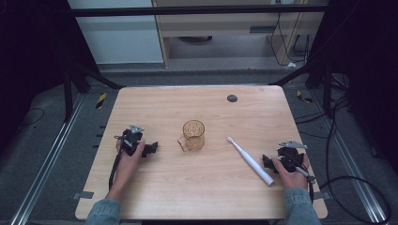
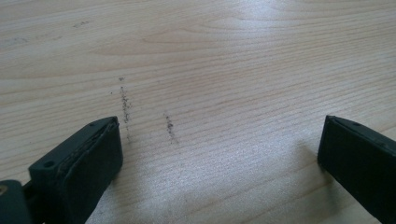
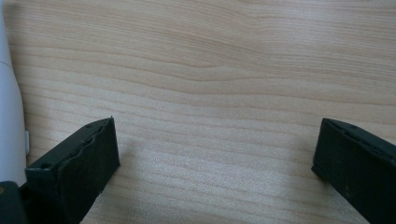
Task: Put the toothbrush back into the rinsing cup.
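Note:
An amber glass mug point(image 1: 193, 135) stands upright near the middle of the wooden table point(image 1: 197, 197). A white electric toothbrush point(image 1: 250, 160) lies diagonally to its right, head towards the mug. My left gripper point(image 1: 151, 148) rests on the table left of the mug, held by a hand; its jaws stand wide apart over bare wood point(image 2: 219, 140) with nothing between them. My right gripper point(image 1: 267, 162) rests just right of the toothbrush's handle end, open too point(image 3: 215, 144). The white toothbrush handle point(image 3: 10, 116) runs along the left edge of the right gripper view, outside the jaws.
A dark round grommet point(image 1: 232, 98) sits in the tabletop at the back right. Faint dark scuff marks point(image 2: 125, 105) streak the wood ahead of the left gripper. Cables trail from both grippers off the front edge; black frame legs and loose cables point(image 1: 338, 140) flank the table.

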Available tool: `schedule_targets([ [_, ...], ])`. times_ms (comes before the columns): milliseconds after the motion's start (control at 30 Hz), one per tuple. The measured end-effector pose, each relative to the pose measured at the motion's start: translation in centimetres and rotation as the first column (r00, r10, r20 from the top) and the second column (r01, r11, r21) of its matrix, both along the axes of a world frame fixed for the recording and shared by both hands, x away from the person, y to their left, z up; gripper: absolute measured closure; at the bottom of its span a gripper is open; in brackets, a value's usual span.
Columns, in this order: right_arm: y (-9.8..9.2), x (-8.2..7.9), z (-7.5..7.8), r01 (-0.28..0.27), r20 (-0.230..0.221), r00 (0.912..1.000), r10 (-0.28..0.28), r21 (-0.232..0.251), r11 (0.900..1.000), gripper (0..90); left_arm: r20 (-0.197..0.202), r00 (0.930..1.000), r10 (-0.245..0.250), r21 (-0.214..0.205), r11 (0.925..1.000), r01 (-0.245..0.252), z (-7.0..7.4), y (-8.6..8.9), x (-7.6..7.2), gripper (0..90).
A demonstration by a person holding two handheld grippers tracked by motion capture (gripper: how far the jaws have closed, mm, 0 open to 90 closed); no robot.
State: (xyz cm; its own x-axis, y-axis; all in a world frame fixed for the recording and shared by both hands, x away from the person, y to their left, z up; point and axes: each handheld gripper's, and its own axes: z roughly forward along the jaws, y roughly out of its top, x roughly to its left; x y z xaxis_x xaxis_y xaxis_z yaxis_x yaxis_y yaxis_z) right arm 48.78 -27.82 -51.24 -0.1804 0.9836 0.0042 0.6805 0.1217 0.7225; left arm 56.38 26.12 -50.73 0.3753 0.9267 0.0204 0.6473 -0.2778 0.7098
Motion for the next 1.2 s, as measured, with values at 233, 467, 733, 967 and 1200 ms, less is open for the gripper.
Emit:
schedule_targets([
  [233, -0.5, -0.8, 1.4, -0.003, 0.034, 0.9994, 0.002, 0.038, 0.9993, 11.6, 0.000, 1.0000, 0.000, 0.000, 1.0000, 0.000, 0.0, 0.0, 0.0, 0.0],
  [467, -0.1, -2.7, 3.7, -0.052, 0.079, 0.9956, 0.051, 0.014, 0.9985, 19.5, 0.000, 1.0000, -0.001, 0.001, 1.0000, 0.001, 0.0, 0.0, 0.0, 0.0],
  [733, 1.8, -4.3, 4.9, -0.163, 0.065, 0.9847, 0.162, 0.013, 0.9866, 31.8, 0.000, 1.0000, -0.001, 0.002, 1.0000, 0.001, 0.0, 0.0, 0.0, 0.0],
  [967, 3.3, -4.1, 5.4, -0.239, -0.008, 0.9709, 0.239, 0.029, 0.9706, 36.8, 0.002, 1.0000, 0.004, 0.000, 1.0000, -0.004, 0.0, 0.0, -0.1, 0.0],
  [1200, 5.2, -2.7, 7.0, -0.299, -0.089, 0.9511, 0.296, -0.019, 0.9542, 39.5, 0.001, 1.0000, 0.009, 0.000, 1.0000, -0.009, 0.0, -0.1, 0.1, 0.0],
])
